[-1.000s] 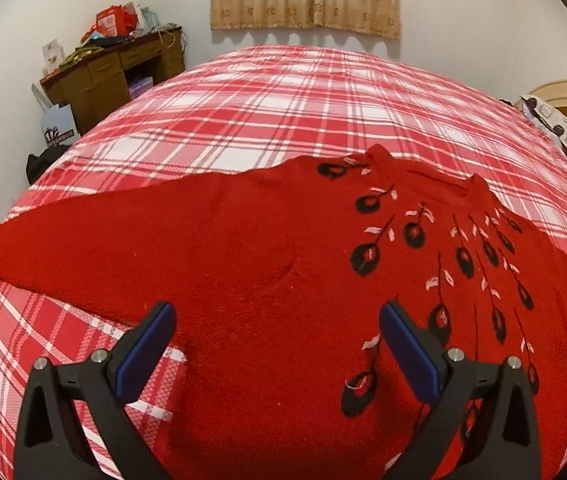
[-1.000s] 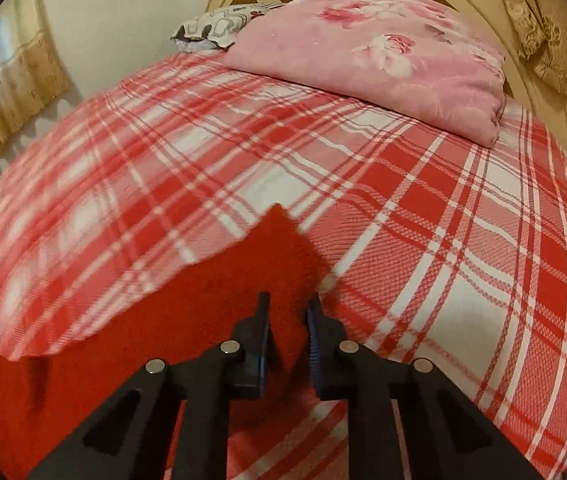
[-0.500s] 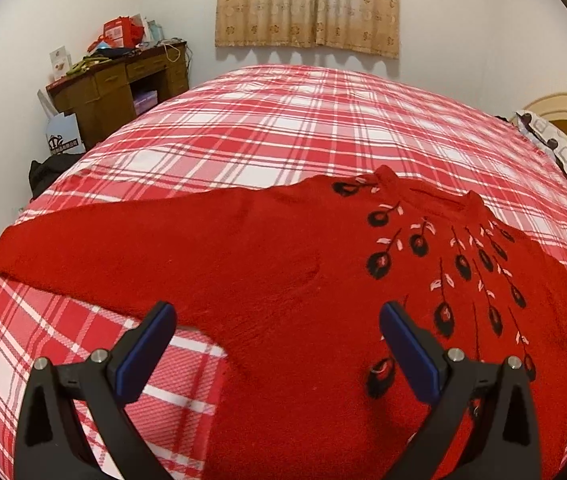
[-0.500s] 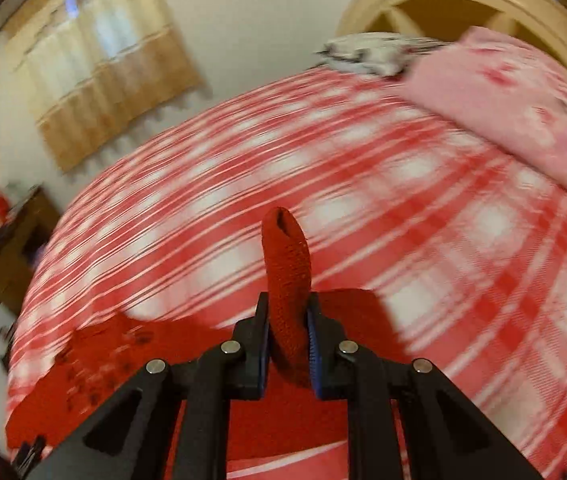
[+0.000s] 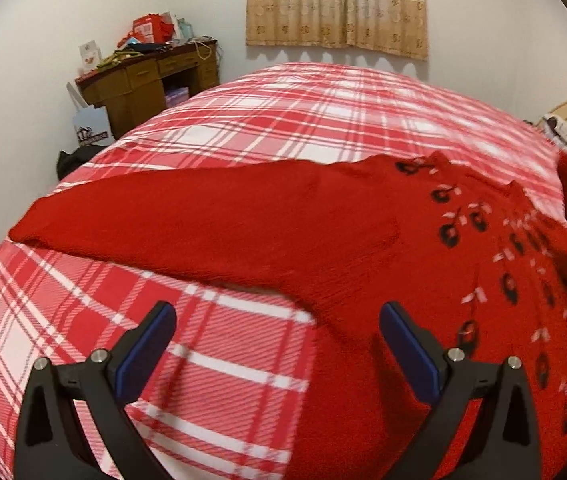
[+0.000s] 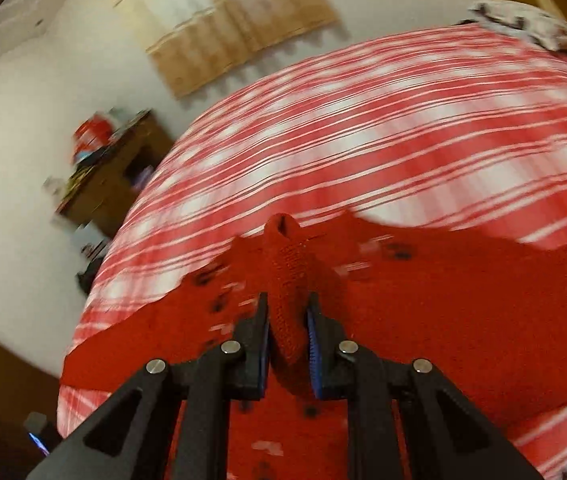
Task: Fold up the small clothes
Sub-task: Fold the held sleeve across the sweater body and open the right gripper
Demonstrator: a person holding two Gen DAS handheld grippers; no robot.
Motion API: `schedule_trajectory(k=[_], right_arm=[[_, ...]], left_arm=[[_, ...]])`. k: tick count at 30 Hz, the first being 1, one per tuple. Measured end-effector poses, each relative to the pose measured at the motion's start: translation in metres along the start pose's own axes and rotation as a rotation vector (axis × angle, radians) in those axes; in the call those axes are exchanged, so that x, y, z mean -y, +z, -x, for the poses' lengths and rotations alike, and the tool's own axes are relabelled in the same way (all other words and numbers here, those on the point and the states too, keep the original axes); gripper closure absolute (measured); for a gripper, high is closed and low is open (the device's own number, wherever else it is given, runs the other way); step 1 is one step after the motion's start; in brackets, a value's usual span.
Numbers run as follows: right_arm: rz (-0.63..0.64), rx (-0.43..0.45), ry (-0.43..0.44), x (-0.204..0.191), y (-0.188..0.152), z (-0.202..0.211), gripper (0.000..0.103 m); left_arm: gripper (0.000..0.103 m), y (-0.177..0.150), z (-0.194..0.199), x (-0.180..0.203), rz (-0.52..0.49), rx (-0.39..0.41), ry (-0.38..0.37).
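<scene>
- Right gripper [image 6: 287, 324] is pinched tight on the sleeve [image 6: 289, 276] of the red sweater [image 5: 323, 232], cuff lifted above the body — it could slip out if swung fast.
- Left gripper [image 5: 275, 344] is spread wide, holding nothing, near the hem.
- Other sleeve lies flat toward the bed [image 5: 303, 120] edge — plenty of plaid room beyond.

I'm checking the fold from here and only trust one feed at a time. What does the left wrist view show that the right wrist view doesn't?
Only the left wrist view shows the left gripper open and empty above the bedspread, and the sweater's long sleeve lying flat. Only the right wrist view shows the right gripper shut on the other sleeve's cuff, raised over the body. Both show the red sweater, curtain and desk.
</scene>
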State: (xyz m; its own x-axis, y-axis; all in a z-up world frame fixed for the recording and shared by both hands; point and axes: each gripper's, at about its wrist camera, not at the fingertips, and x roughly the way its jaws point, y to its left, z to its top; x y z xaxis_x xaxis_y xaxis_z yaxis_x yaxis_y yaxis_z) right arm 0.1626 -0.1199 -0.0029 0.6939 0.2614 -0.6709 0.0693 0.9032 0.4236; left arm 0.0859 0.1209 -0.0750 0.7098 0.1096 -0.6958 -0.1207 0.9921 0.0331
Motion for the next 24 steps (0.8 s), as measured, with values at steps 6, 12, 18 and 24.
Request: schedule_trajectory(k=[6,12,18,24], right_arm=[[0.078,-0.080,0.073,-0.064,-0.028,-0.055,0.087],[0.125,-0.149,0.108,-0.090,-0.053,-0.091,0.087],[0.119,-0.212,0.159,-0.098,-0.073,-0.119,0.087],[0.105,-0.260,0.290,-0.095,-0.074,-0.123,0.067]], left_arm=[[0.000,-0.004,-0.016,-0.011,0.044,-0.052,0.021],[0.000,-0.006,-0.023,-0.022,0.107,-0.080,-0.018],[0.000,-0.009,-0.021,-0.022,0.114,-0.068,-0.026],[0.000,-0.009,-0.022,-0.022,0.113,-0.067,-0.029]])
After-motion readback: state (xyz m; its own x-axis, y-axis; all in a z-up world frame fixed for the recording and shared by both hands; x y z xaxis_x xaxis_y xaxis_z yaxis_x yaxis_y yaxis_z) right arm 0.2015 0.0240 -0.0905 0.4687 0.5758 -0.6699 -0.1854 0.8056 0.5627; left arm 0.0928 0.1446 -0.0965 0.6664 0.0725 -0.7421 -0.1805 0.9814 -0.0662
